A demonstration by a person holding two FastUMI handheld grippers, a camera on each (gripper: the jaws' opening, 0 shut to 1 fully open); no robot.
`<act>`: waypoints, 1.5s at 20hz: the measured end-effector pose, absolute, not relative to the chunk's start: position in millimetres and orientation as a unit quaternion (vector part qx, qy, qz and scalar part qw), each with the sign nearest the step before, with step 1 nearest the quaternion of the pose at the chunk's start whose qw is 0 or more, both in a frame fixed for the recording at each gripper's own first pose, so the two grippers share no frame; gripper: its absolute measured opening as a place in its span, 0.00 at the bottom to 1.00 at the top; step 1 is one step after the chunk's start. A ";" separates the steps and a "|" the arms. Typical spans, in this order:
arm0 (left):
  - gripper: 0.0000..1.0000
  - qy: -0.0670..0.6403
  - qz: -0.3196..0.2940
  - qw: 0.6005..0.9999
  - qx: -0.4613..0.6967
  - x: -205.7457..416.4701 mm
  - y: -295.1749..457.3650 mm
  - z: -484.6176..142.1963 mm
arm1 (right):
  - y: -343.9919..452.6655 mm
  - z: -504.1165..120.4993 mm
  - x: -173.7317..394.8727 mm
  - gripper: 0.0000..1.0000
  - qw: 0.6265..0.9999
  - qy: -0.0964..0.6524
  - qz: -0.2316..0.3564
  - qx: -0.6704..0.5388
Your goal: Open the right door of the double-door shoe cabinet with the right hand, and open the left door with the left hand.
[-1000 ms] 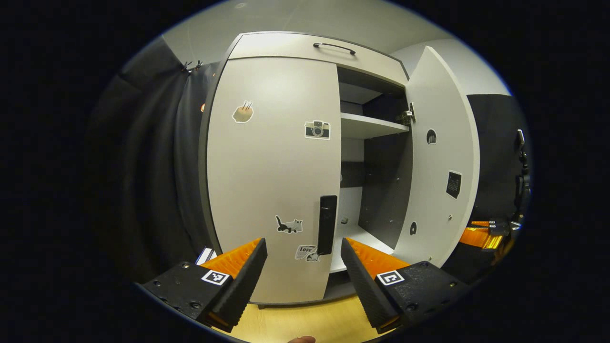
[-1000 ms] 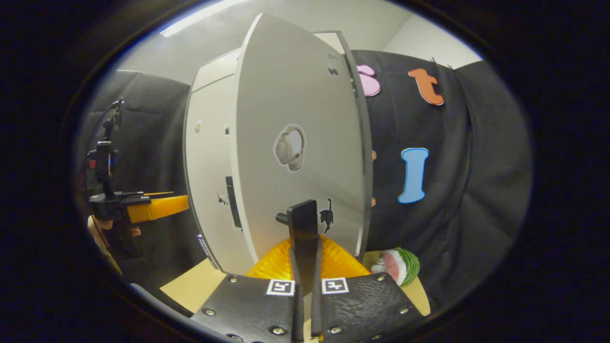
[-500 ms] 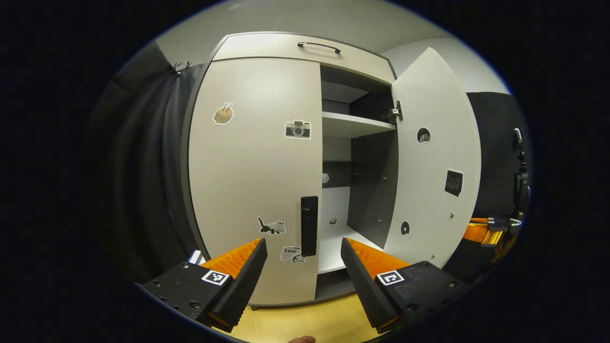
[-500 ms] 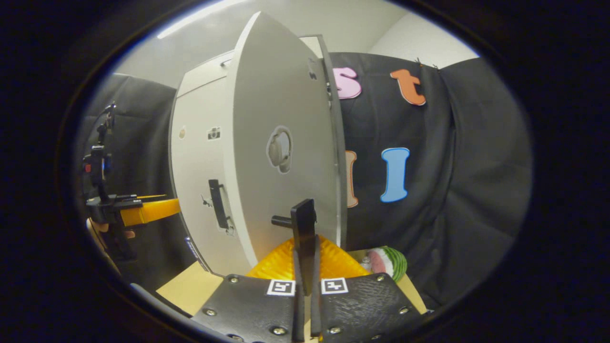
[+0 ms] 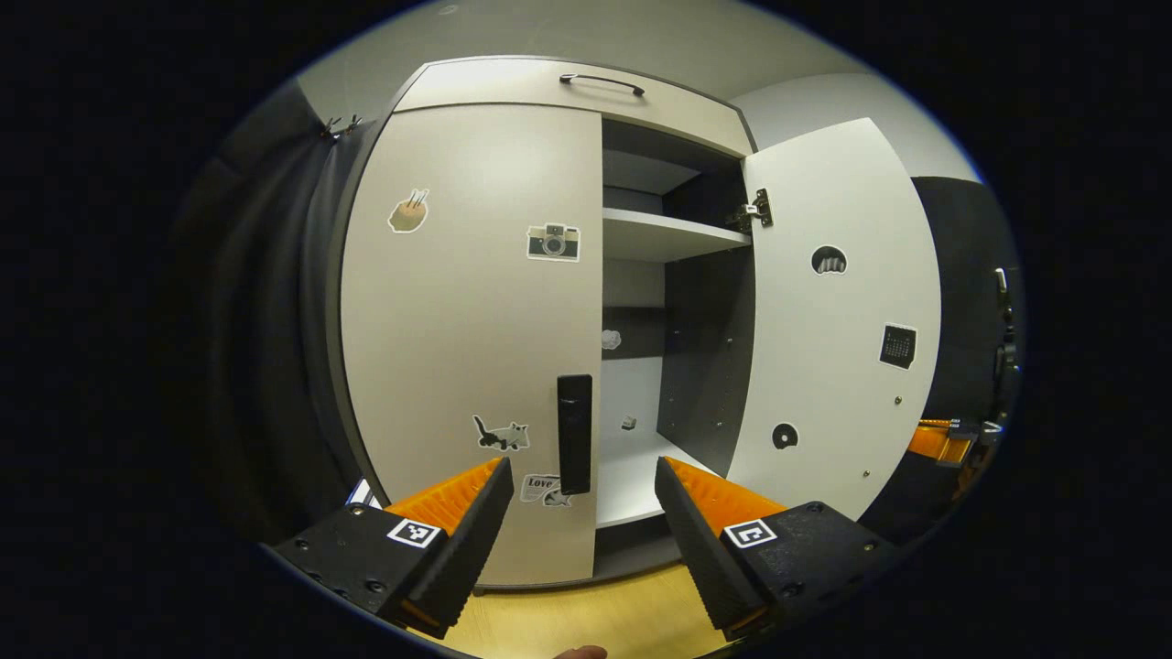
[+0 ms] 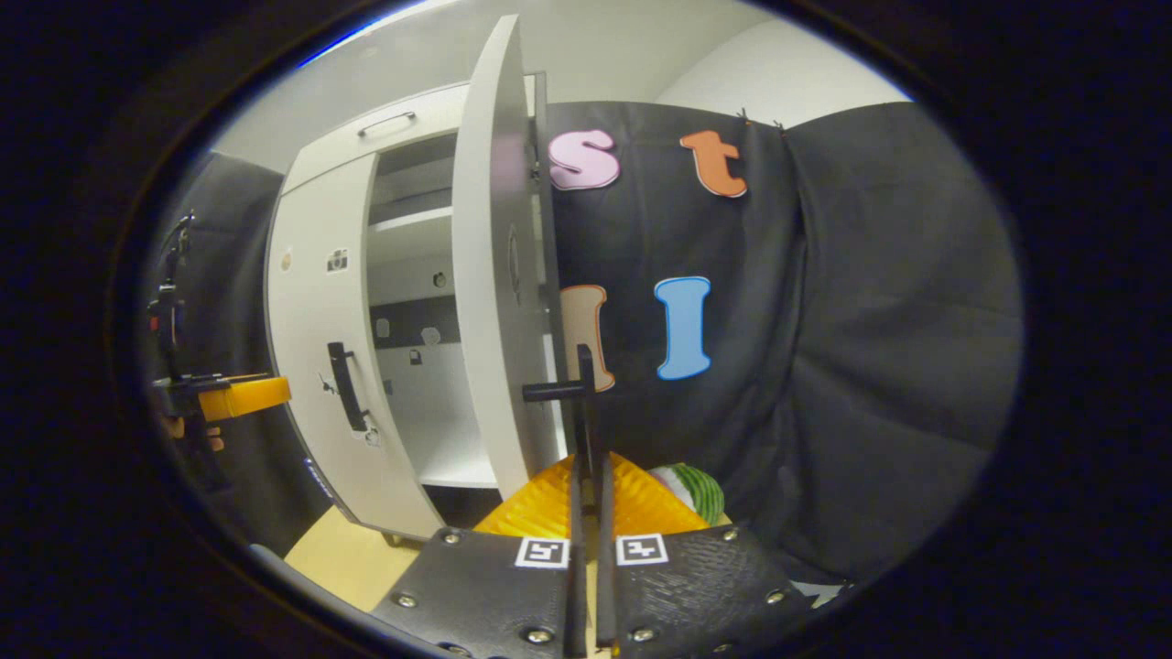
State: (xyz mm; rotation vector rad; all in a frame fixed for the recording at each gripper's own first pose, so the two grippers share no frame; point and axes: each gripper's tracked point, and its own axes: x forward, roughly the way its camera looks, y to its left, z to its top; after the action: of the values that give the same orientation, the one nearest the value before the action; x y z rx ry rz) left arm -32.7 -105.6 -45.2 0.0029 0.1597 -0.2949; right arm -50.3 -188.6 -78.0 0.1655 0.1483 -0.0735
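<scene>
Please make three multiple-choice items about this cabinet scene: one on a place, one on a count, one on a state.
1. Where is the camera sticker?
A. on the left door
B. on the right door
C. on the drawer

2. How many stickers does the left door carry on its front?
A. two
B. four
C. six

3. What state is the right door in?
A. shut
B. swung open
C. taken off

Key:
1 A, it sits near that door's upper inner edge.
2 B, camera, cat, a brown one, one by the handle.
3 B, the shelf shows inside.

Watermelon toy (image 6: 687, 488) on wood floor (image 5: 586, 613) (by the cloth wall).
</scene>
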 end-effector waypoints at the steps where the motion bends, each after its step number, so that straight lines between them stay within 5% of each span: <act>1: 0.96 0.081 -0.148 0.986 0.001 -31.6 -106.6 -46.7 | -187.1 -77.2 -55.4 0.05 0.992 0.074 -0.030 0.097; 23: 0.97 0.099 -0.127 0.987 0.011 37.9 -123.7 -83.1 | -247.7 -49.4 -118.0 0.01 0.986 0.043 -0.153 0.054; 28: 0.97 0.097 -0.116 0.988 0.016 55.4 -125.3 -87.7 | -249.5 -45.2 -118.4 0.94 0.986 0.037 -0.152 0.054; 30: 0.97 0.097 -0.112 0.989 0.017 62.2 -126.8 -90.6 | -253.6 -45.4 -118.9 0.99 0.985 0.038 -0.161 0.048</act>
State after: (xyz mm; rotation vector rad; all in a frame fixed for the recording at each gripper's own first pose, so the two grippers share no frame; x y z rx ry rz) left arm 62.2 -126.8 -90.6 0.0342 0.1948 -0.2251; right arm -118.9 -253.6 -45.4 0.0969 0.0764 -0.3244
